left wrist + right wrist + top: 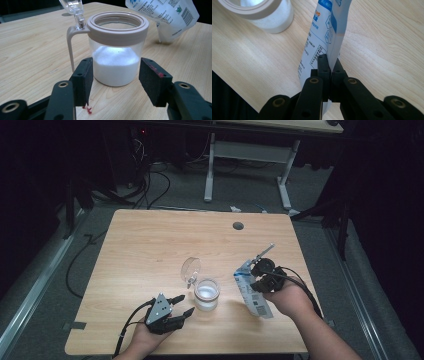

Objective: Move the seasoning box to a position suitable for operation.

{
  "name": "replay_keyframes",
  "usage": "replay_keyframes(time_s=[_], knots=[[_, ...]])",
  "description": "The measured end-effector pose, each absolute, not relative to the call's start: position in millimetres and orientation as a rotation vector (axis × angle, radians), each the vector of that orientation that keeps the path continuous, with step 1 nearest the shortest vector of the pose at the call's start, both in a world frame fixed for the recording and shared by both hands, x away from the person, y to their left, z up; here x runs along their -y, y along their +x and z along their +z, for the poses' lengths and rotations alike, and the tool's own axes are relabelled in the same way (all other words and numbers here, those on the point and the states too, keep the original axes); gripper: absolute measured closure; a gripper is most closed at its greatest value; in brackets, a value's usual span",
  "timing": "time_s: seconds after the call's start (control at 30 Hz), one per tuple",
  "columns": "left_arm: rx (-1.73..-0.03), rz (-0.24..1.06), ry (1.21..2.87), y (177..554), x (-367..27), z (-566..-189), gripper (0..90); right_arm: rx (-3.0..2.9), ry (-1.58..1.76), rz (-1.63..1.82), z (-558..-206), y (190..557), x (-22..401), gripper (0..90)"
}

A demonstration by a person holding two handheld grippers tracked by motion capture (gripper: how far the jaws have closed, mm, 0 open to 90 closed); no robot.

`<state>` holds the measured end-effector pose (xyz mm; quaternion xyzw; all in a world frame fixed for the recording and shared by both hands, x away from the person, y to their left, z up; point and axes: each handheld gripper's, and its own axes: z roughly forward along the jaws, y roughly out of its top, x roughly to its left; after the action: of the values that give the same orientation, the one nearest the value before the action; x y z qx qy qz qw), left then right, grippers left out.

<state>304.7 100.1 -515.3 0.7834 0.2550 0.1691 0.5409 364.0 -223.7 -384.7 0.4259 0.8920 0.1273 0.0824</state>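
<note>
Your left tool (115, 72) stands spread, its jaws flanking the clear jar (116, 47) of white granules without clearly pressing it. The jar sits on the tabletop (140, 250) with its hinged lid (191, 268) flipped up on its far side. Your right tool (329, 65) is pressed together, pinching a blue-and-white plastic pouch (322, 35) just right of the jar, tilted.

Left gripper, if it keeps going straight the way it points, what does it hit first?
Likely the clear jar of white powder: it stands dead ahead of the open left gripper, about level with the jaw tips.
</note>
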Motion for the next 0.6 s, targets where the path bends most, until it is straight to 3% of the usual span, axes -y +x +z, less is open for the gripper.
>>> replay_keyframes(time_s=[0.6], knots=[[-0.61, 0.399, 1.865, 304.8, -100.1, -516.1, 45.4, -2.57, 1.323, 0.394, -385.9, 376.6, 258.3, 89.5]])
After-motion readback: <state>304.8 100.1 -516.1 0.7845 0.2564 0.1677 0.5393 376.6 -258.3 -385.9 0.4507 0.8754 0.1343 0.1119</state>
